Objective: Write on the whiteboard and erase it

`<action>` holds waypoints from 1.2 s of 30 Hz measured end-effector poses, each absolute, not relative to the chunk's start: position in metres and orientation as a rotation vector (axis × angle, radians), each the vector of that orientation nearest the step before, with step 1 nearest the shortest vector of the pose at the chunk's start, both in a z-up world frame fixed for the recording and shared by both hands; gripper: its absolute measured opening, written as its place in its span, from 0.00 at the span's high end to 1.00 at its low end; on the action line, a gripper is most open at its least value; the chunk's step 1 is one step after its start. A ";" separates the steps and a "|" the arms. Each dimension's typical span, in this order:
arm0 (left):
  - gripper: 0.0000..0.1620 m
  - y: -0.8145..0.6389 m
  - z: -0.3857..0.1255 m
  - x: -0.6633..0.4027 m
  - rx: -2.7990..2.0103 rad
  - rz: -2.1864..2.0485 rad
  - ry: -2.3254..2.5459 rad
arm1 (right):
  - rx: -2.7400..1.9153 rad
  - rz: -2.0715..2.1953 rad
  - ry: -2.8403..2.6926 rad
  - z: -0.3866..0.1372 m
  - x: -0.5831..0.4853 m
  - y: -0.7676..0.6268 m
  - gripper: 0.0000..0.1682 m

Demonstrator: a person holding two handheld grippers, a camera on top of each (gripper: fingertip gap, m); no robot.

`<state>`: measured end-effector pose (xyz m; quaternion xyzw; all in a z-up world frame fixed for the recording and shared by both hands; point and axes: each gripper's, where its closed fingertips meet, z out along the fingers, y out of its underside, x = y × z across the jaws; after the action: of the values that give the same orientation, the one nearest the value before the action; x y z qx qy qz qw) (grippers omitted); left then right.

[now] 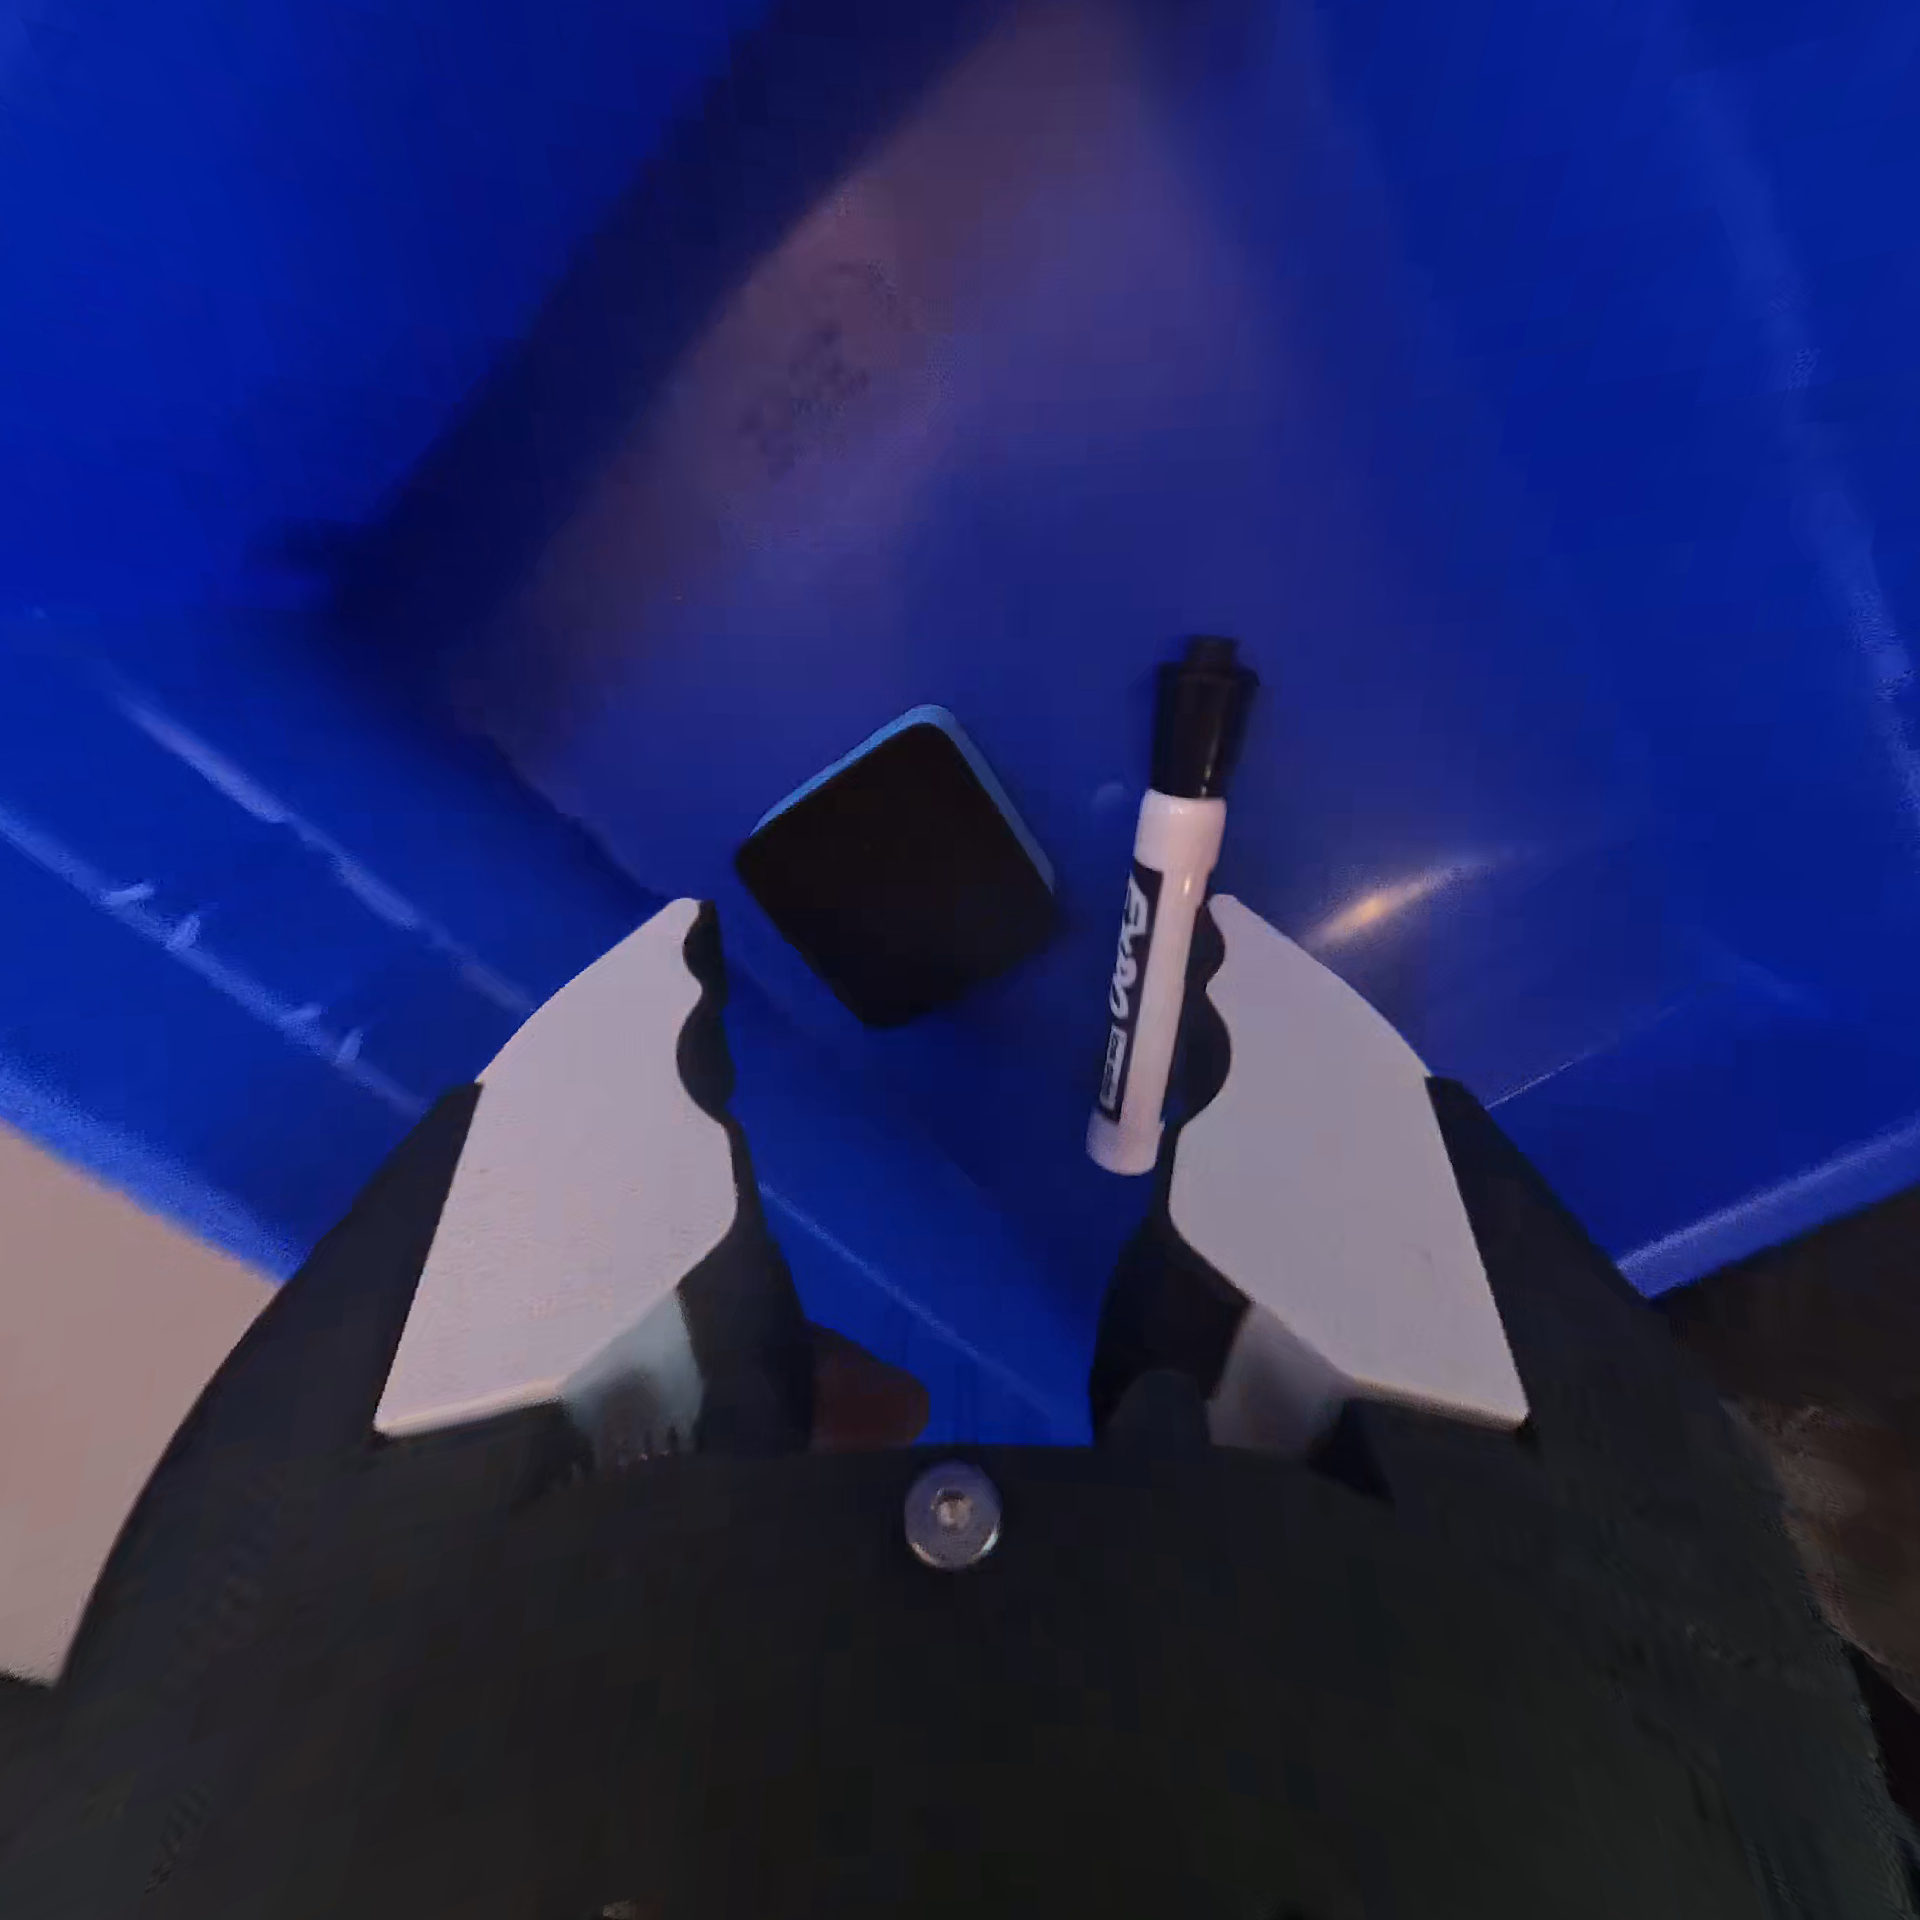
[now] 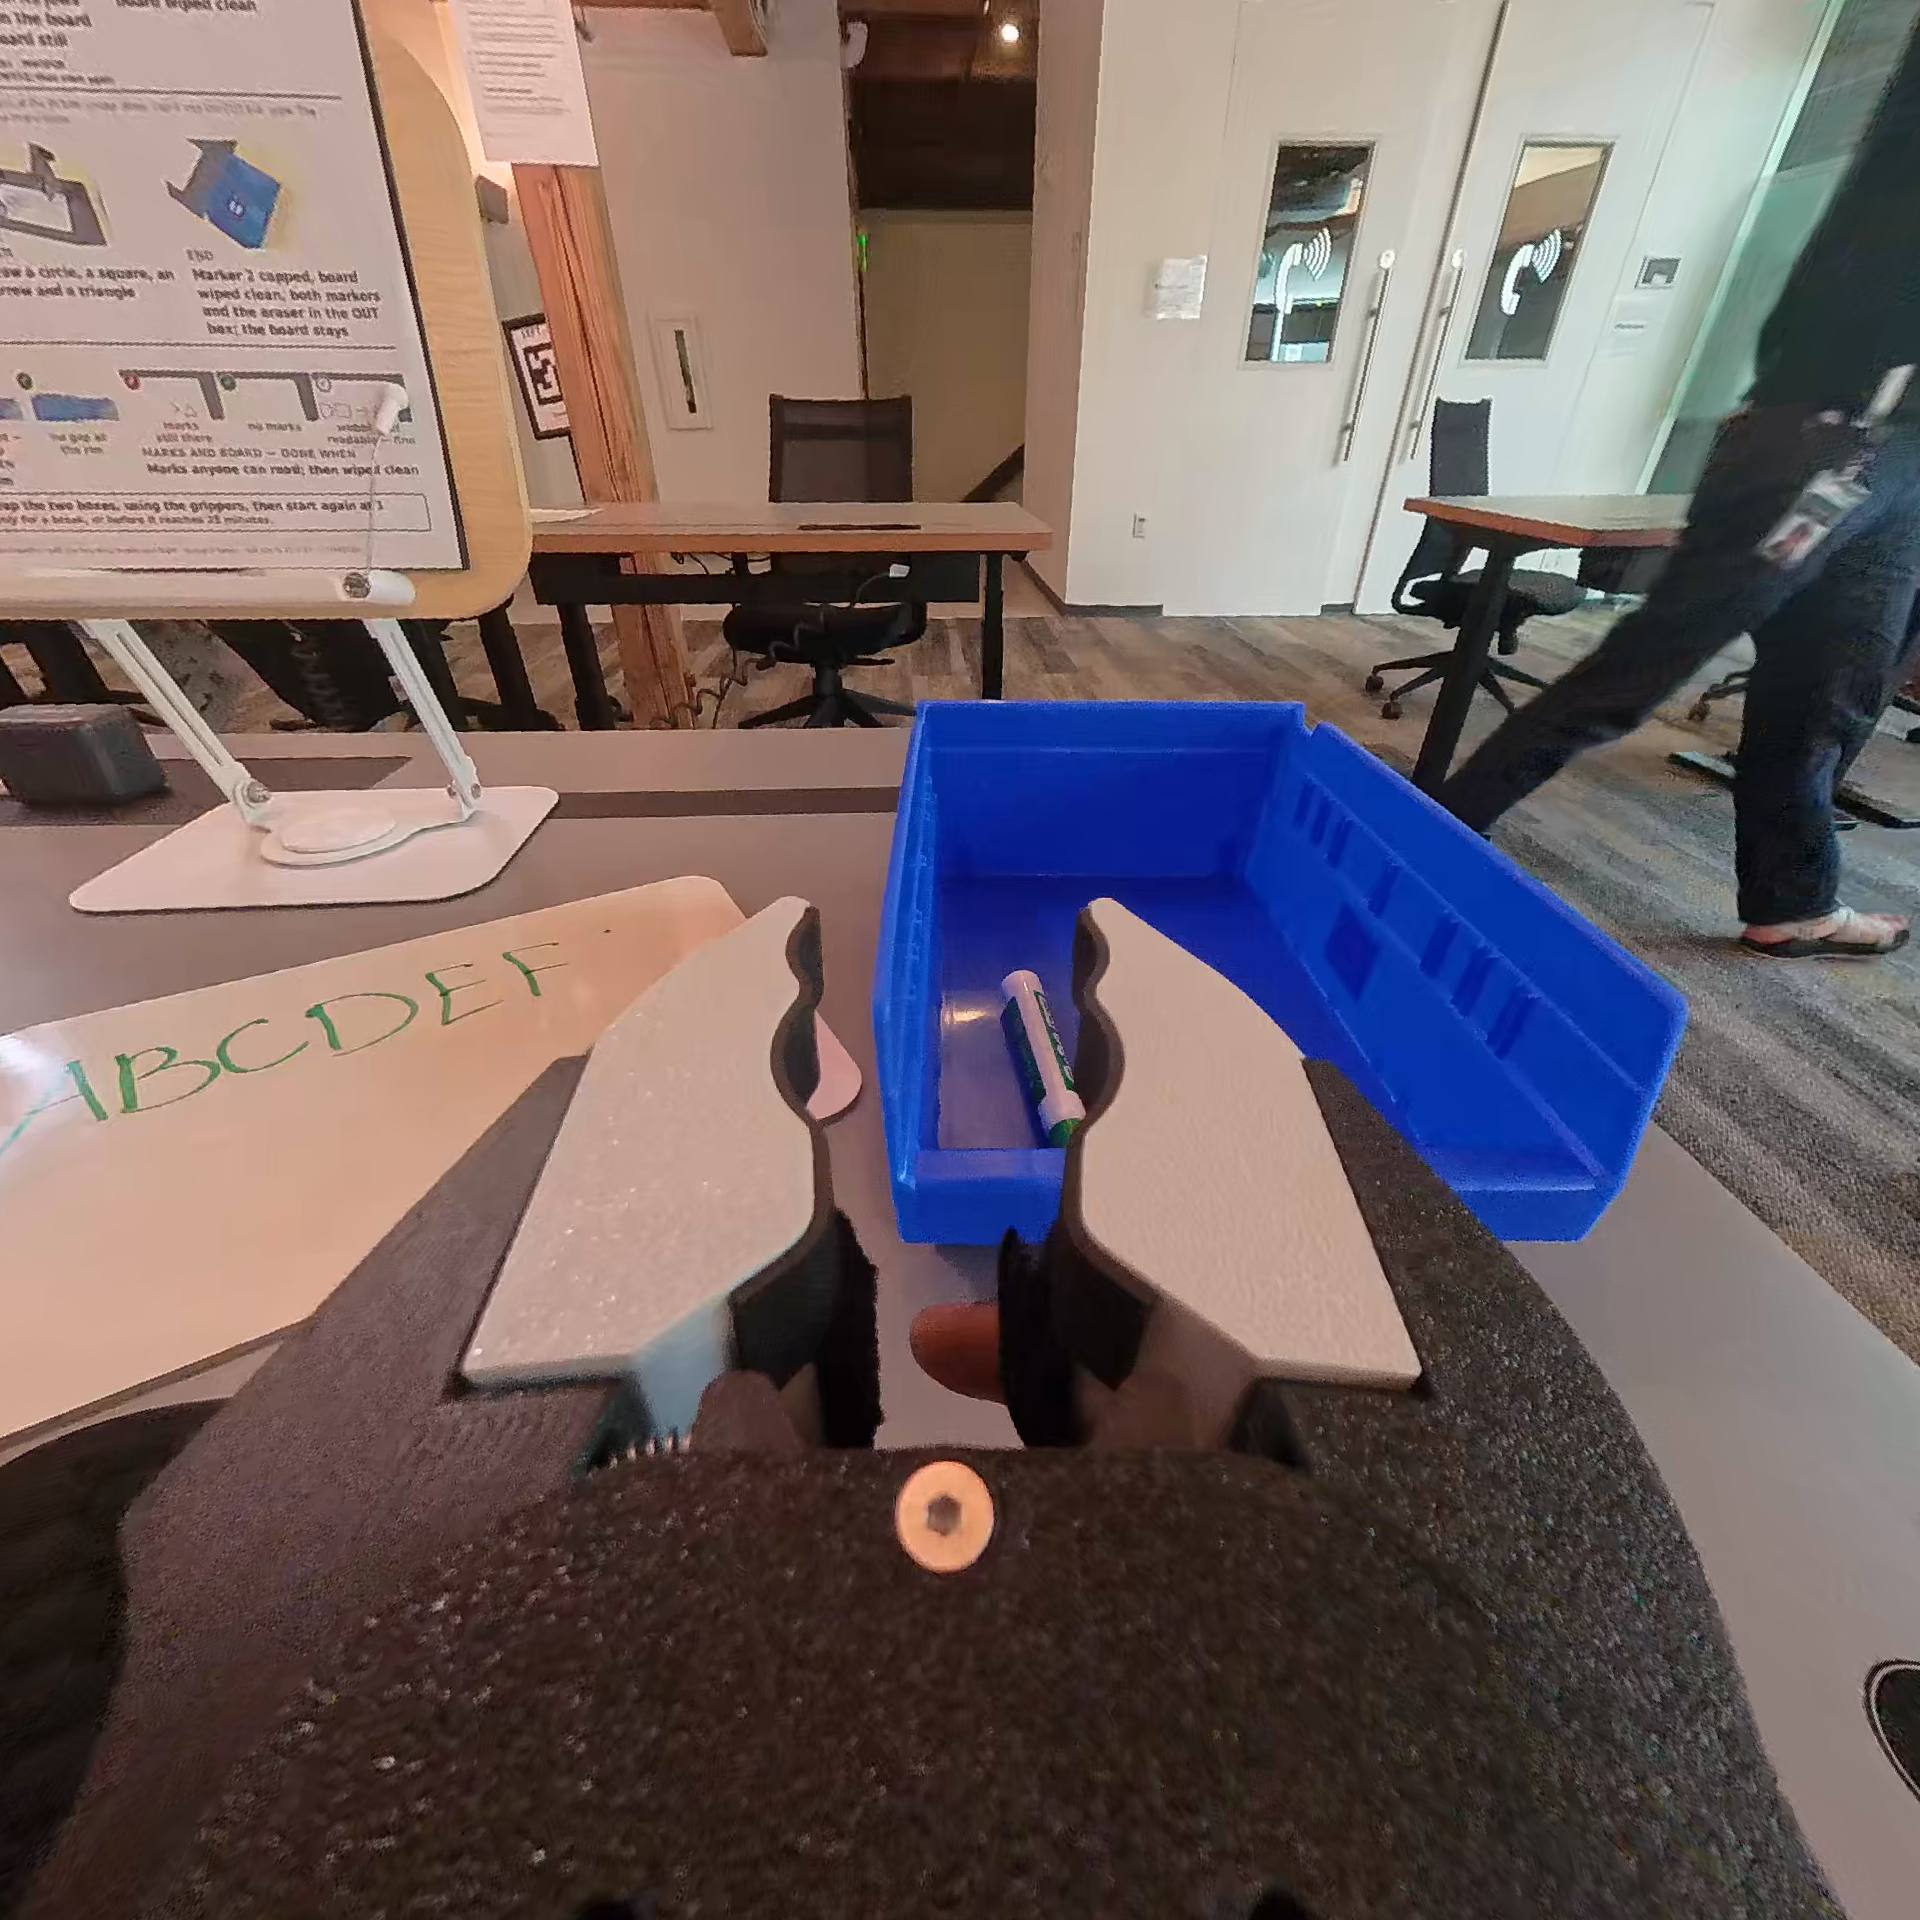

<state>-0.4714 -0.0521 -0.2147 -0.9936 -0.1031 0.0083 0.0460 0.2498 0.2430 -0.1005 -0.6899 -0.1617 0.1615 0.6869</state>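
From the left wrist view, the left claw [image 1: 956, 935] hangs over the inside of a blue bin [image 1: 1455, 416], its two pale fingers [image 1: 582, 1143] spread wide with nothing between them. On the bin floor, just past the fingertips, lies a black square eraser [image 1: 899, 871] with a light blue edge, and right beside it a black-capped marker [image 1: 1164, 935] with a white barrel, cap pointing away from the claw. The marker's barrel runs close along the inner edge of one finger; whether they touch I cannot tell. This view is filled by the bin, with only a sliver of pale surface showing at one lower corner.

The right wrist view takes in the room. The right claw [image 2: 945, 914] is also spread and empty, held above a grey tabletop [image 2: 1714, 1403]. Just beyond it sits a second blue bin [image 2: 1455, 987], and in that bin lies a green marker [image 2: 1039, 1060], partly hidden behind one finger. Beside this bin lies the whiteboard [image 2: 260, 1143], flat on the tabletop, with a row of green letters across it. Behind the whiteboard stands an instruction sheet [image 2: 208, 260] on a white stand [image 2: 312, 842]. Farther back from the bin are desks, black office chairs [image 2: 831, 582], white doors with narrow windows, and a wood-look floor. A person [image 2: 1818, 623] in dark trousers and sandals is walking past, blurred.
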 end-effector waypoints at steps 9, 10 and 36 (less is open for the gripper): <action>0.58 -0.058 -0.249 -0.481 -3.124 0.030 -0.493 | -1.540 0.331 -0.350 -0.101 0.261 0.247 0.74; 0.58 -0.057 -0.248 -0.482 -3.111 0.034 -0.492 | -1.541 0.332 -0.353 -0.101 0.260 0.247 0.74; 0.60 -0.023 0.001 -0.099 -1.084 -1.729 0.311 | -0.428 1.067 -1.856 0.002 -0.111 -0.030 0.58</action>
<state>-0.0995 -0.0231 0.0009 -0.4507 0.1293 -0.7189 0.5132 -0.1112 -0.0305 0.0024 -0.1739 -0.7544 0.4338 0.4609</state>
